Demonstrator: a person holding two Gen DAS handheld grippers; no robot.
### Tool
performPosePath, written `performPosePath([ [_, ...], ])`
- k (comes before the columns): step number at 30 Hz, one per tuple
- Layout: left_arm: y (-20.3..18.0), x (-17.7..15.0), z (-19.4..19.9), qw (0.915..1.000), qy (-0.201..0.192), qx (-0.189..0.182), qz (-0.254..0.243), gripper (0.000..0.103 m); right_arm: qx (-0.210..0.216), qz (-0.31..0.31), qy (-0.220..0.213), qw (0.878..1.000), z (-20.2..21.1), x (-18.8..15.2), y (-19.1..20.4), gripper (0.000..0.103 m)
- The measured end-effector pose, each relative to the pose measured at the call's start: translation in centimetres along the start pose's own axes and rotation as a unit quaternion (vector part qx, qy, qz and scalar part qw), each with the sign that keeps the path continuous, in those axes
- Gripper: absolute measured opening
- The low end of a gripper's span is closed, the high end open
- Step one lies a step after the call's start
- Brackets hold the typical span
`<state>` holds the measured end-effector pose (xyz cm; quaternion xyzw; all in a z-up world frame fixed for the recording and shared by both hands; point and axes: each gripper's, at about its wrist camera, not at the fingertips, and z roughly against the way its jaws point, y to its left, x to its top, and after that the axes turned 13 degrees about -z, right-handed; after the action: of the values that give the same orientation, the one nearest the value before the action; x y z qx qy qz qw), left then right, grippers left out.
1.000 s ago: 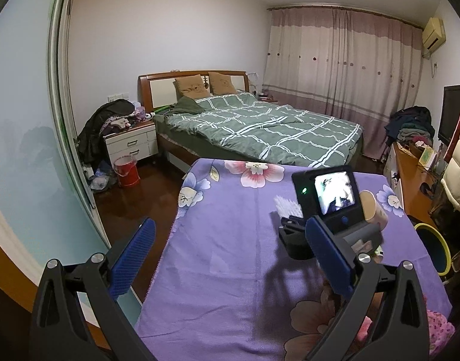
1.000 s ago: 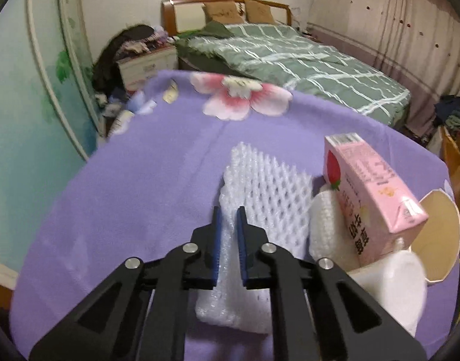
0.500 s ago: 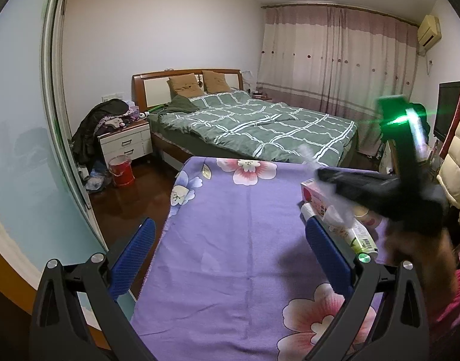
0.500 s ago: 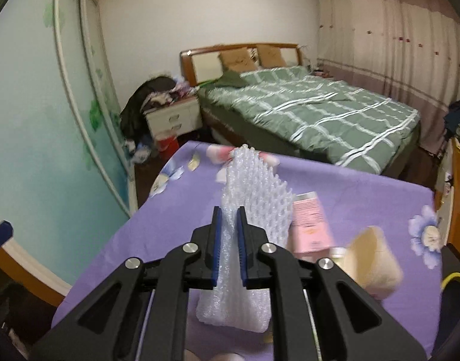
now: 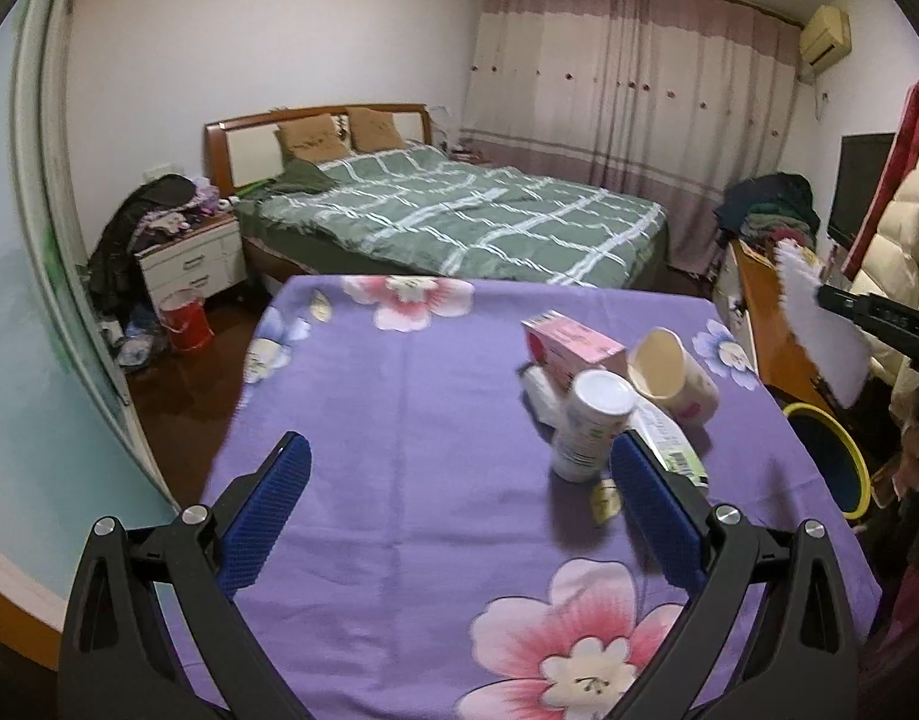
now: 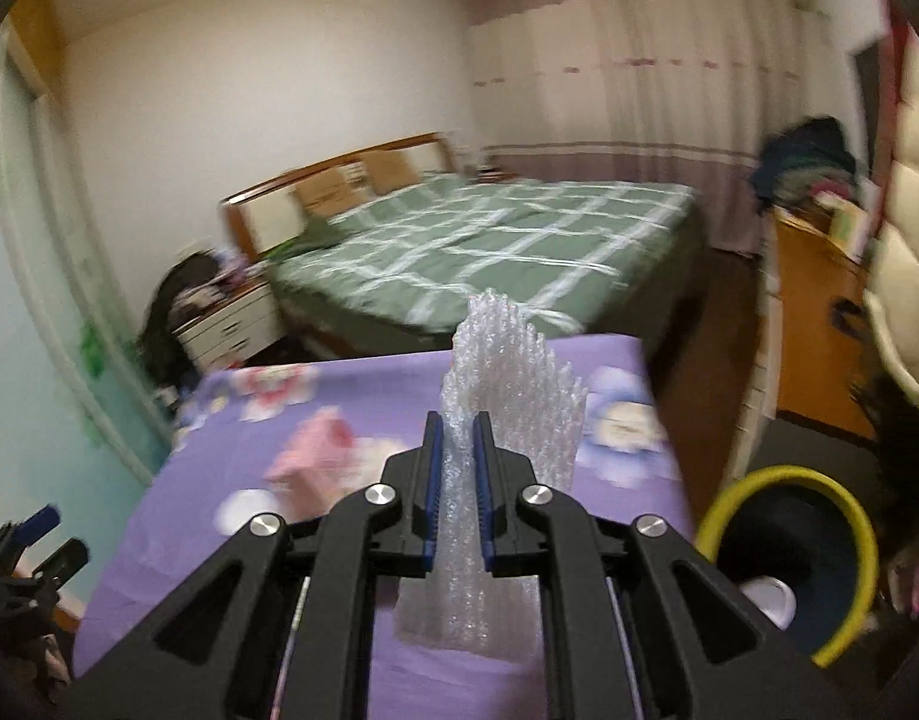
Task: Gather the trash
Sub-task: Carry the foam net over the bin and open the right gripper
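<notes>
holding white foam netting (image 6: 507, 420) clamped in my right gripper (image 6: 457, 498).
it hangs past the table's (image 5: 399, 420) right edge, near the yellow-rimmed bin (image 6: 783, 552); my left gripper (image 5: 459, 504) gapes empty above the tablecloth.

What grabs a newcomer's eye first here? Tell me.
The white foam net, pinched upright in the right gripper above the purple flowered tablecloth. Next, the yellow-rimmed bin just off the table's right edge. On the cloth, a pink carton, a white cup and a tipped paper cup huddle together.
</notes>
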<state>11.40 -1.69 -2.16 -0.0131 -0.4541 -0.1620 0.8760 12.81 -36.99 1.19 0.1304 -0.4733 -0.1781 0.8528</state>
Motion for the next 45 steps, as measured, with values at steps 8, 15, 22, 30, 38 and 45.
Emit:
performPosePath([
  [8, -4.0, 0.2, -3.1, 0.9992, 0.015, -0.03, -0.021, 0.098, -0.126, -0.087, -0.032, 0.988, -0.8, 0.2, -11.8, 0.01],
  [15, -5.7, 0.1, -4.9, 0.9983, 0.032, -0.033, -0.035, 0.098, -0.196, -0.139, -0.015, 0.971, -3.3, -1.6, -19.3, 0.011],
  [22, -6.5, 0.1, -6.1, 0.9977, 0.04, -0.041, -0.036, 0.098, -0.227, -0.16, -0.012, 0.961, -4.0, -1.9, -21.3, 0.015],
  [30, -7.4, -0.1, -6.7, 0.9969, 0.045, -0.05, -0.041, 0.098, -0.233, -0.162, -0.018, 0.959, -4.1, -2.1, -21.4, 0.022],
  [38, -8.0, -0.5, -7.8, 0.9961, 0.054, -0.057, -0.04, 0.098, -0.202, -0.147, -0.023, 0.968, -4.2, -2.9, -18.9, 0.029],
  [45, -8.6, -0.3, -10.1, 0.9952, 0.057, -0.067, -0.043, 0.098, -0.195, -0.108, -0.028, 0.974, -4.9, -3.8, -16.6, 0.033],
])
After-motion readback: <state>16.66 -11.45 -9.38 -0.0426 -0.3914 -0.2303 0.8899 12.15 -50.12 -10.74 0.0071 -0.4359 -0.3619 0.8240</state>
